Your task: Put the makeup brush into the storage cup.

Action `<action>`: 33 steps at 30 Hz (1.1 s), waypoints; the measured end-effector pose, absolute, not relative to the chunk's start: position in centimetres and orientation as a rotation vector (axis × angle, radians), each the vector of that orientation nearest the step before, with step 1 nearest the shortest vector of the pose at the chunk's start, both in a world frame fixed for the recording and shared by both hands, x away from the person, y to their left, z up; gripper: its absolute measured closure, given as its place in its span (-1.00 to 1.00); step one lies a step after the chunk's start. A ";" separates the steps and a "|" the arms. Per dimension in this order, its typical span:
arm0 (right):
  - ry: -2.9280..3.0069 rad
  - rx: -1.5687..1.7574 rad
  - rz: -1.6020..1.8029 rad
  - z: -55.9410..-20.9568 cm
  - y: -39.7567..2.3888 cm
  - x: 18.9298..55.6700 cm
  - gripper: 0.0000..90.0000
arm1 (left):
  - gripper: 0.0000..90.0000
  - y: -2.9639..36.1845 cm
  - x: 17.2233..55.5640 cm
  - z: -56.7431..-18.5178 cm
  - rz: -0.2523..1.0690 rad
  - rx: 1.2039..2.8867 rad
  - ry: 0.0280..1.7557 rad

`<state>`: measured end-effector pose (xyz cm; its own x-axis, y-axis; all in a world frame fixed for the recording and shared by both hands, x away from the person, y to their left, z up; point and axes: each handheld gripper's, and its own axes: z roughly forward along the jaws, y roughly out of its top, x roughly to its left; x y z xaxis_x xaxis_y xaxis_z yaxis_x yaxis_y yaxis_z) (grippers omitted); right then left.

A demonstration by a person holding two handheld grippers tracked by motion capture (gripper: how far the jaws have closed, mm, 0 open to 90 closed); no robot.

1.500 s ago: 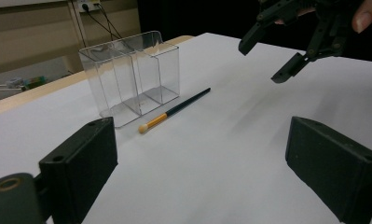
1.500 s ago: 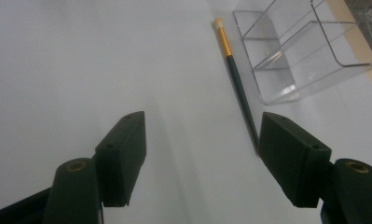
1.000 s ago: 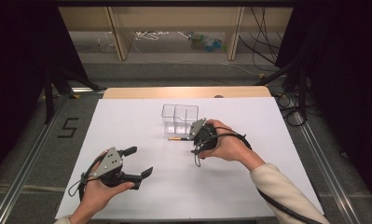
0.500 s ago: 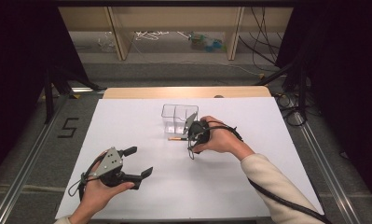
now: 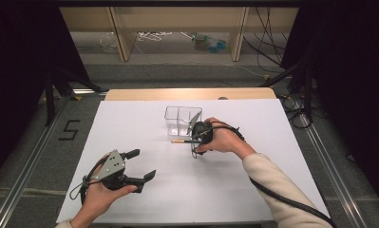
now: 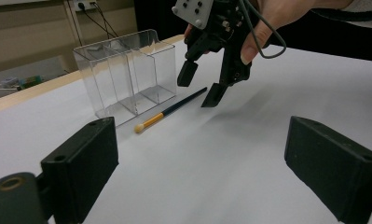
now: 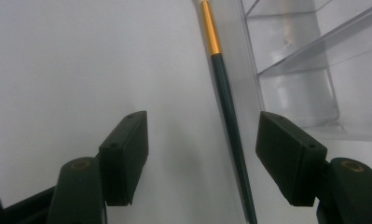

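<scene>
A slim brush (image 5: 179, 141) with a dark green handle, a gold band and a cream tip lies flat on the white table, just in front of a clear plastic divided box (image 5: 182, 118). My right gripper (image 5: 194, 145) points down over the handle end with its jaws open. In the right gripper view the handle (image 7: 225, 98) runs between the two pads without touching either. In the left gripper view the brush (image 6: 172, 109) lies beside the box (image 6: 123, 74), under the right gripper (image 6: 201, 86). My left gripper (image 5: 143, 164) is held open at the front left with nothing between its jaws.
The white table sheet (image 5: 253, 180) spreads wide around the box. A wooden strip (image 5: 187, 93) borders its far edge. Metal rails and dark floor run along both sides, and shelving with cables stands behind.
My right gripper has moved left and down, closer to the brush handle beside the box. The left gripper has stayed where it was.
</scene>
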<state>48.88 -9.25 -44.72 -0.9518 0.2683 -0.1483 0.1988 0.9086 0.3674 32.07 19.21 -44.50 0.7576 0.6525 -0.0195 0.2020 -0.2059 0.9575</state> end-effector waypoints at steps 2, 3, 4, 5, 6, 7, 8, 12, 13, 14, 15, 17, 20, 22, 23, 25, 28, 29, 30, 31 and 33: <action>2.881 0.367 0.515 -44.8 -9.3 49.1 -0.22 | -0.80 19.2 32.1 -44.5 0.472 1.765 0.671; 2.890 0.379 0.516 -45.0 -9.3 49.2 -0.23 | -0.80 19.2 32.1 -44.5 0.472 1.765 0.671; 2.890 0.379 0.516 -45.0 -9.3 49.2 -0.23 | -0.80 19.2 32.1 -44.5 0.472 1.765 0.671; 2.895 0.380 0.515 -45.1 -9.3 49.4 -0.23 | -0.80 19.2 32.1 -44.5 0.471 1.765 0.671; 2.895 0.380 0.515 -45.1 -9.3 49.4 -0.23 | -0.80 19.2 32.1 -44.5 0.472 1.766 0.671; 2.898 0.389 0.516 -45.1 -9.3 49.5 -0.23 | -0.80 19.2 32.1 -44.5 0.472 1.765 0.671; 2.899 0.392 0.511 -45.1 -9.3 49.5 -0.23 | -0.80 19.2 32.1 -44.5 0.473 1.766 0.670; 2.912 0.399 0.509 -45.4 -9.3 49.8 -0.23 | -0.80 19.2 32.0 -44.5 0.472 1.767 0.670; 2.913 0.406 0.506 -45.4 -9.3 49.8 -0.23 | -0.80 19.2 32.0 -44.5 0.472 1.767 0.670; 2.917 0.412 0.505 -45.5 -9.3 49.9 -0.23 | -0.80 19.2 32.0 -44.5 0.472 1.767 0.670; 2.918 0.411 0.499 -45.6 -9.3 50.0 -0.23 | -0.80 19.2 32.1 -44.5 0.474 1.766 0.669; 2.921 0.415 0.501 -45.6 -9.3 50.1 -0.23 | -0.80 19.2 32.1 -44.5 0.473 1.766 0.670; 2.932 0.418 0.493 -45.7 -9.3 50.3 -0.23 | -0.79 19.2 32.1 -44.5 0.473 1.766 0.669; 2.933 0.427 0.486 -45.7 -9.2 50.4 -0.23 | -0.79 19.2 32.1 -44.5 0.473 1.766 0.669; 2.933 0.428 0.483 -45.7 -9.2 50.5 -0.23 | -0.80 19.2 32.1 -44.5 0.472 1.766 0.669; 2.945 0.438 0.478 -45.7 -9.1 50.6 -0.23 | -0.80 19.2 32.1 -44.5 0.472 1.765 0.669; 2.954 0.444 0.462 -45.9 -9.0 50.7 -0.23 | -0.79 19.2 32.1 -44.5 0.471 1.764 0.669; 2.956 0.440 0.464 -45.9 -9.0 50.8 -0.23 | -0.79 19.2 32.1 -44.5 0.472 1.766 0.666; 2.960 0.442 0.463 -46.0 -9.0 50.8 -0.23 | -0.79 19.3 32.1 -44.5 0.479 1.770 0.658; 2.958 0.446 0.461 -46.1 -8.9 50.9 -0.23 | -0.80 19.3 32.1 -44.5 0.478 1.769 0.660; 2.962 0.450 0.470 -46.2 -8.8 51.0 -0.23 | -0.79 19.3 32.0 -44.4 0.479 1.763 0.667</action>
